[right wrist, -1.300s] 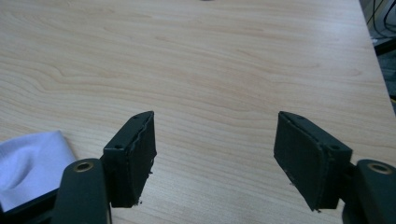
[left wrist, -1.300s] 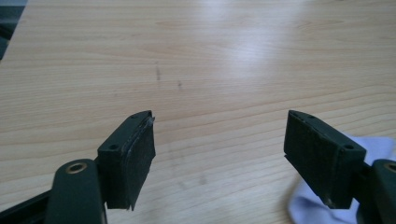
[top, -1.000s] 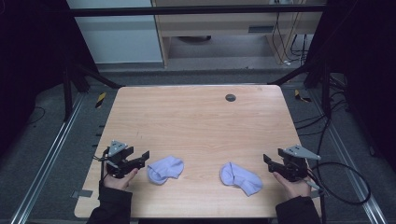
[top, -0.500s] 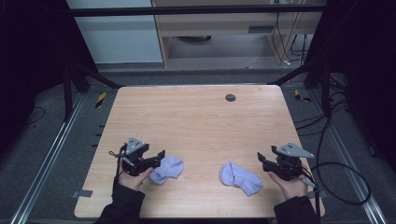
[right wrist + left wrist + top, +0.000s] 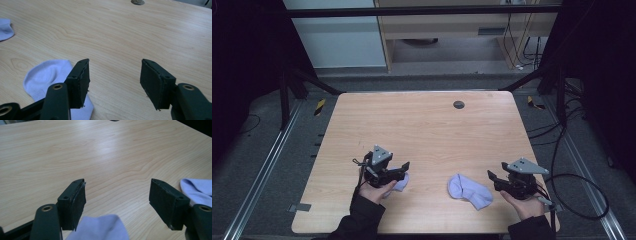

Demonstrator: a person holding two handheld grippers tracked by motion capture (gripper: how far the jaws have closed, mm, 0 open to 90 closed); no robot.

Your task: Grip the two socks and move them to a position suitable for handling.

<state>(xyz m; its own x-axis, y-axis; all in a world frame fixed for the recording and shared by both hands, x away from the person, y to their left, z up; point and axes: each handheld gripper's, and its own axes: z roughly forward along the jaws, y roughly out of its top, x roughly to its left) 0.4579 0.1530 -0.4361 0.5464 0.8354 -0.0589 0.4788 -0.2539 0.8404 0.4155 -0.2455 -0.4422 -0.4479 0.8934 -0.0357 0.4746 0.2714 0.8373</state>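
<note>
Left gripper (image 5: 399, 170) slid in from 9 o'clock, jaws wide over left sock (image 5: 400, 183) at table (image 5: 432, 130) 7 o'clock; right gripper (image 5: 493, 180) barely moved, jaws narrowing slightly but open beside right sock (image 5: 469, 191) at 5 o'clock, grasps probably next.

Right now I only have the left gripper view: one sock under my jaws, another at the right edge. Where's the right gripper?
Observer: The right gripper is at the near right of the table, just right of the second sock.
Operator: Holding it?
Observer: No. In its own view the jaws stand open, though they have just been closing a little. There is bare wood between them, and the sock lies beside one jaw.
Operator: How does that sock lie?
Observer: Its rounded end points toward your sock. The other end slants toward the near edge, by the right gripper.
</note>
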